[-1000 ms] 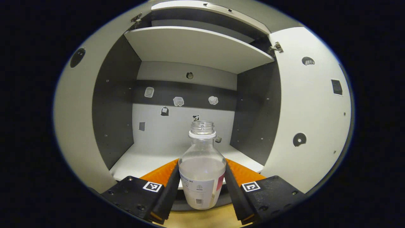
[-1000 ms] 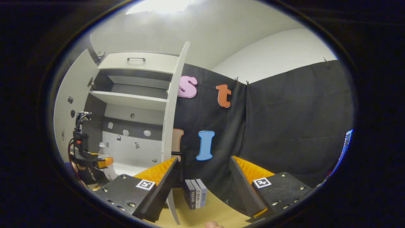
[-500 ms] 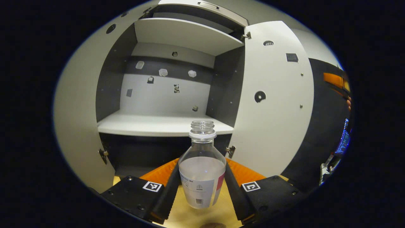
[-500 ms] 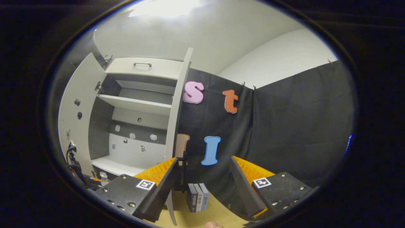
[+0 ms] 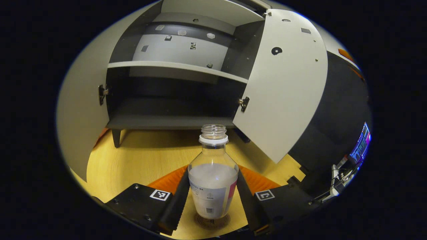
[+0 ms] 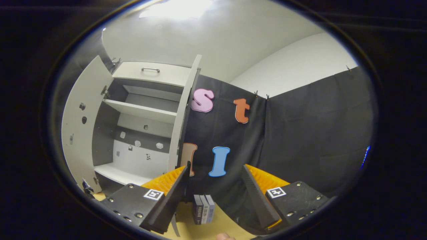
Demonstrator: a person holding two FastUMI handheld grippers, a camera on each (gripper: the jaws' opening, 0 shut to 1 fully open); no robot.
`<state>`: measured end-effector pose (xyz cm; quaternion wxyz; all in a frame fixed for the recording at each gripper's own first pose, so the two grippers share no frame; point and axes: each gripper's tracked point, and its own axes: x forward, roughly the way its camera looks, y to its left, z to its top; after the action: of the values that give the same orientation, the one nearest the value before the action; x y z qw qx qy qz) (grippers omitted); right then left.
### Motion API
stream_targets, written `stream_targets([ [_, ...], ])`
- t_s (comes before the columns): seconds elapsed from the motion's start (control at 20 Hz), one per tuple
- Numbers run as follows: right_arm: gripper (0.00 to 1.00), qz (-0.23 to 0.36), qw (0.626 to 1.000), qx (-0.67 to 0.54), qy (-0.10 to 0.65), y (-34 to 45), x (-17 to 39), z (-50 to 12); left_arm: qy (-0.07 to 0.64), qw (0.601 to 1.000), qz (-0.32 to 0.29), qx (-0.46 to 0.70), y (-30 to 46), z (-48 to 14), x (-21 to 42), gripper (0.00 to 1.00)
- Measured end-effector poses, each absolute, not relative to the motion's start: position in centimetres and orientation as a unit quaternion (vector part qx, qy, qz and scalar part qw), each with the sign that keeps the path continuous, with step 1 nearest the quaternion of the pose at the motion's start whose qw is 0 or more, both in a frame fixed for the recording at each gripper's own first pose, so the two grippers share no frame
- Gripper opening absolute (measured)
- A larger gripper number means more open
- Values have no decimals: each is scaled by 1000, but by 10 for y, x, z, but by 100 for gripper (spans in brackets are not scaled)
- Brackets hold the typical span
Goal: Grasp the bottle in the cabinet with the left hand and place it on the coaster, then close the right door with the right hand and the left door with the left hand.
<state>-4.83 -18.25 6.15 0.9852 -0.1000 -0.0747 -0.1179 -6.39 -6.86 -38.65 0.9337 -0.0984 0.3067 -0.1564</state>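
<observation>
Now, the cabinet (image 5: 173, 100) loomed largest in the left gripper view: flat pale panels, dark matte inner walls, a thin pale shelf (image 5: 176, 66) across the middle and small stickers dotted on its back wall. Its right door (image 5: 283, 86) hung wide open, a smooth slab with a metal hinge at its inner edge, and the left door (image 5: 78, 110) stood open too. Below lay the bench (image 5: 146, 156), a warm yellow wood-grain top.

Over in the right gripper view, the same cabinet (image 6: 133, 126) appeared from the side, with a drawer front and metal handle (image 6: 150, 70) on top, the right door (image 6: 181, 113) seen nearly edge-on, and a small stack of upright books (image 6: 203, 209) on the bench (image 6: 220, 225), things the left gripper view did not catch. A fingertip (image 6: 223, 236) peeked in at the bottom edge.

Back to the left tool (image 5: 212, 196): both fingers pressed on the bottle (image 5: 213, 180), gripping its body on either side. The bottle was clear plastic, round-shouldered, capless, with a white neck ring, a paper label and cloudy liquid. It stood upright, long axis vertical, mouth pointing up, out of the cabinet and directly over the round coaster (image 5: 212, 221); whether its base touched the coaster, I could not tell.

The right tool (image 6: 215, 200) hung with fingers spread apart, holding nothing.
</observation>
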Motion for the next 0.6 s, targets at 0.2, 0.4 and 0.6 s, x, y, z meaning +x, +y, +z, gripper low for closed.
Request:
stream_targets([
  [0.2, 96, -123, 984, -100, -78, -186, -54, 63, 330, 929, -136, -97, -65, -415, -79, 78],
  [0.4, 97, -127, 983, -105, -75, -188, -56, 61, 335, 929, -127, -97, -69, -429, -83, 78],
  [0.6, 96, -129, 983, -105, -74, -187, -57, 61, 337, 929, -127, -88, -74, -439, -90, 78],
])
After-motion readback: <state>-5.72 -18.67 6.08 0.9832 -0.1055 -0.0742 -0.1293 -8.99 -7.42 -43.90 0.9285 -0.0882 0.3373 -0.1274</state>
